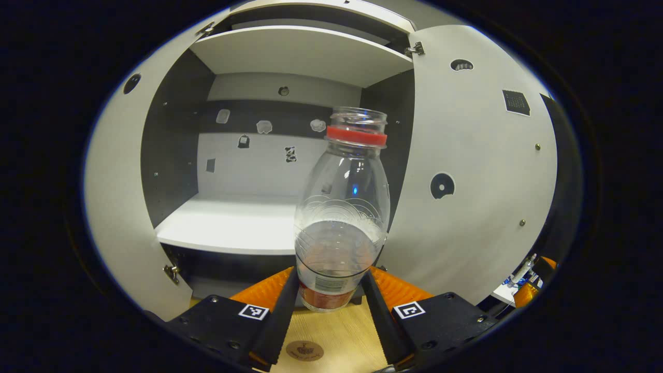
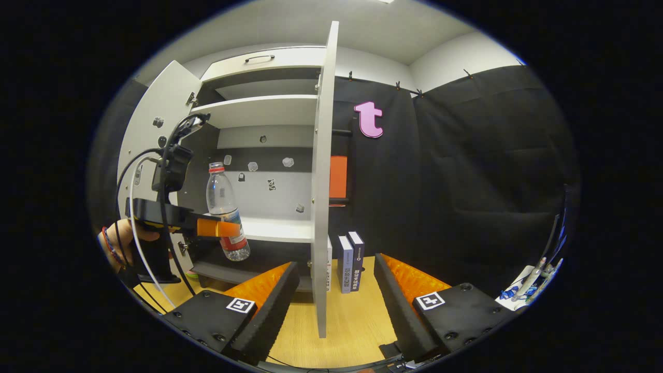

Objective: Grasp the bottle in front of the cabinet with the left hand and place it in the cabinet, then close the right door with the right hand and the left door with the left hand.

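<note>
Left gripper view: your left gripper is clamping the bottle low on its body, tilting it clear of the table before the cabinet shelf. Your right gripper is waiting open-jawed, facing the right door's edge.

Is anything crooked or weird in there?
Yes, a little. The bottle leans in the left gripper, its top tipped over instead of straight up. It has no cap, though a little water sits inside. Both cabinet doors hang wide open. Nothing looks spilled or broken.
</note>
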A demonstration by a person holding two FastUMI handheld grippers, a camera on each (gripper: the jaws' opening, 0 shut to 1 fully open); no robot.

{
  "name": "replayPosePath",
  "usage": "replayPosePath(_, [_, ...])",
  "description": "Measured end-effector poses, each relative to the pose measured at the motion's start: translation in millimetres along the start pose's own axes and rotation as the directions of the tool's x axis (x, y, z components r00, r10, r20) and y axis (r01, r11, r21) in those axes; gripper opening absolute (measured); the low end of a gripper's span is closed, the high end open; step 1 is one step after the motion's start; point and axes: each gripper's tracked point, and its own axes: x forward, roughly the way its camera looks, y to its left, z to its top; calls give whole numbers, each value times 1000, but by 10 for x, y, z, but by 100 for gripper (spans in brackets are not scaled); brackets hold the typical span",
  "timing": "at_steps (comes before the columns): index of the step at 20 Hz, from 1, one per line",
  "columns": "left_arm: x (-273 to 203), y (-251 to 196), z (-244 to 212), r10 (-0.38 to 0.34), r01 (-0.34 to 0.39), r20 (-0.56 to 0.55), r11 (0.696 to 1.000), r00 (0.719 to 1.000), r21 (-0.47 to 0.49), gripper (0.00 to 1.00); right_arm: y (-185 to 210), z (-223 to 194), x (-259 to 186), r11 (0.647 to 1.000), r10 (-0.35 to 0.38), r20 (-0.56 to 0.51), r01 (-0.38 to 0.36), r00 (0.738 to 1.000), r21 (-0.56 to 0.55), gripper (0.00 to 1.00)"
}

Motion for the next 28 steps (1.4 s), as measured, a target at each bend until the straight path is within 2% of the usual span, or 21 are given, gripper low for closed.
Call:
replayPosePath(1, [71,-45,80,-7,7,8,1000,1000,14,73,-28,23,-23,1000,-6,4,6,1000,-2,92])
replayPosePath(2, [160,-75,151,-12,12,15,1000,1000,19,73,-55,44,-38,1000,-12,8,12,1000,1,92])
replayPosePath(3, [250,-84,189,-17,17,18,1000,1000,17,73,-81,54,-42,1000,-18,9,18,1000,4,97])
replayPosePath(8, [736,-36,489,-11,9,44,1000,999,25,73,-312,121,-18,997,-73,15,73,997,3,97])
replayPosePath(17, [1493,87,539,-6,7,-34,1000,999,10,74,-522,148,193,994,-105,3,105,994,-15,97])
replayPosePath(18, [1554,103,524,-5,5,-47,1000,999,10,74,-537,133,222,994,-104,-3,104,995,-16,92])
replayPosePath(25, [1594,110,428,19,-15,-93,999,995,39,75,-536,180,282,995,-93,-2,93,996,-25,92])
replayPosePath(26, [1597,107,434,23,-19,-94,999,995,42,75,-535,172,283,995,-93,-2,93,996,-23,97])
replayPosePath(28, [1610,123,429,29,-25,-97,999,995,45,76,-540,168,262,996,-92,-2,92,996,-18,97])
